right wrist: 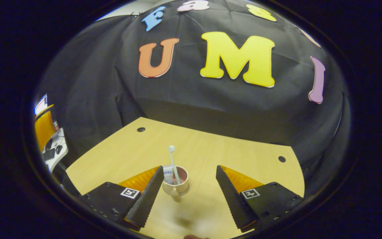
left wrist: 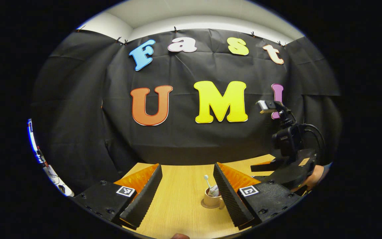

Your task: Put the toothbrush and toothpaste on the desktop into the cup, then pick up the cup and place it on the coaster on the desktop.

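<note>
Left hand-held gripper (left wrist: 188,194): jaws spread wide, nothing between them, held above the counter (left wrist: 181,205). Right hand-held gripper (right wrist: 188,196): jaws likewise apart, empty, raised over the counter; also seen from the left gripper view at far right, carried by a hand (left wrist: 313,177). Cup (right wrist: 175,184): upright on the wooden counter, on a round coaster (left wrist: 206,204), near the right hand-held gripper's left finger but apart from it. Toothbrush (right wrist: 173,162): standing in the cup, bristles up. Toothpaste (right wrist: 167,175): in the cup beside it.
</note>
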